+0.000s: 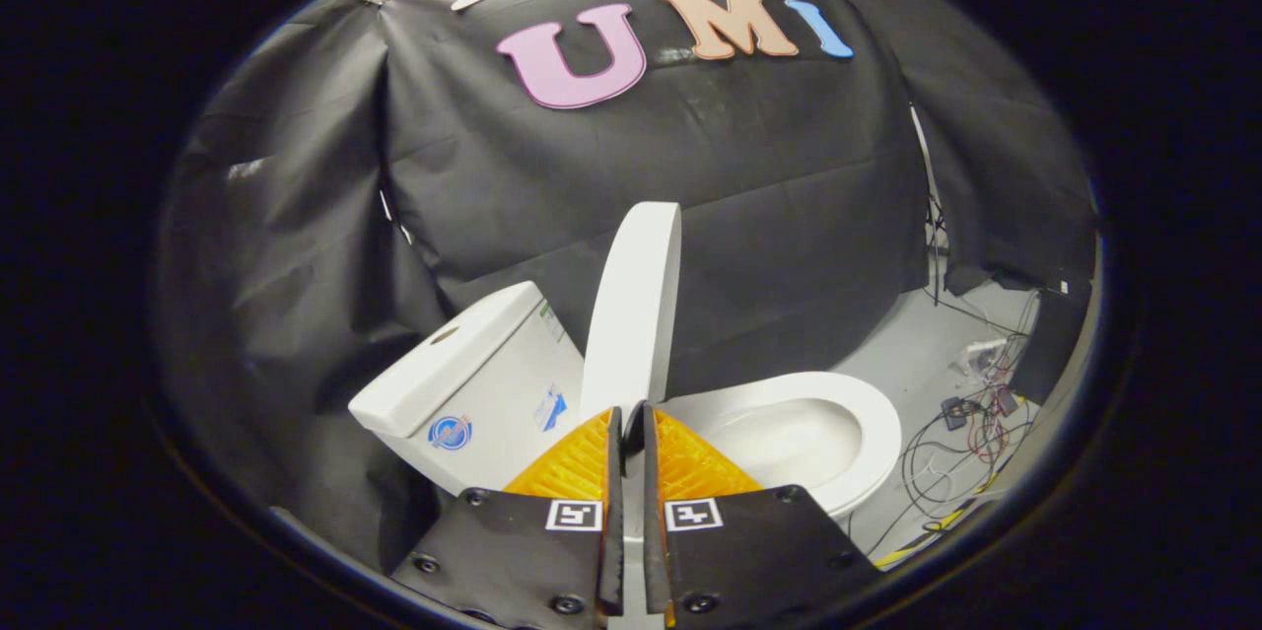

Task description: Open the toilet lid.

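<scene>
Nearest the camera, the hand-held gripper point(632, 418) has its fingers drawn nearly together, a thin gap between them; the lower edge of the raised toilet lid point(636, 305) sits just at the tips, and whether they pinch it cannot be told. Left of the lid stands the cistern point(473, 384), its cover on and contents hidden. The lid stands upright, edge-on, not visibly resting against the cistern. Risk: released now, it may fall forward and slam onto the seat point(868, 433); a hard push could knock it against the cistern. Right of the lid, the bowl point(789, 438) appears empty. Loose cables point(961, 433) lie on the floor beyond.
</scene>
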Action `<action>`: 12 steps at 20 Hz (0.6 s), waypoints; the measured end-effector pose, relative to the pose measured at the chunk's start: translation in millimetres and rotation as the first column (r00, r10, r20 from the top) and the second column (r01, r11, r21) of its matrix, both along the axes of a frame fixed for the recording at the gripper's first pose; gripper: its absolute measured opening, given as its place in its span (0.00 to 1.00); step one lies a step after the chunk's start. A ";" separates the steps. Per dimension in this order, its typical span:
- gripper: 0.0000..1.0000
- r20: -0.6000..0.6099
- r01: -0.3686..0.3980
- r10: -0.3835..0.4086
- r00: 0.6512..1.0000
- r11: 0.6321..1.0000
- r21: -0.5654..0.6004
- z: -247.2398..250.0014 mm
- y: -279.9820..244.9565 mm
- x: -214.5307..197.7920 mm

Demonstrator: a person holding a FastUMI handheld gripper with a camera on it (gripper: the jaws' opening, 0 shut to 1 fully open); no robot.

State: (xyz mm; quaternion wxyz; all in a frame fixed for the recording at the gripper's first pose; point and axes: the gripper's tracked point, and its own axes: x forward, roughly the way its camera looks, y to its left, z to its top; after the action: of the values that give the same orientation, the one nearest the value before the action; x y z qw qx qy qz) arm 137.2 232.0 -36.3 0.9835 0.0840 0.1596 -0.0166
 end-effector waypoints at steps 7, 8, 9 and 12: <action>0.09 -0.004 -0.048 0.048 0.999 0.996 -0.072 7.6 31.8 6.3; 0.09 -0.002 -0.053 0.053 0.999 0.996 -0.073 8.1 36.4 8.1; 0.09 -0.002 -0.057 0.057 0.998 0.996 -0.071 8.7 39.7 9.5; 0.09 0.003 -0.076 0.076 0.997 0.994 -0.074 9.2 52.5 12.6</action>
State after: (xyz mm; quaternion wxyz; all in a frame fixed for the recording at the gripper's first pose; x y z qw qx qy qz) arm 149.8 284.5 -27.1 0.9863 0.0414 0.1593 0.0152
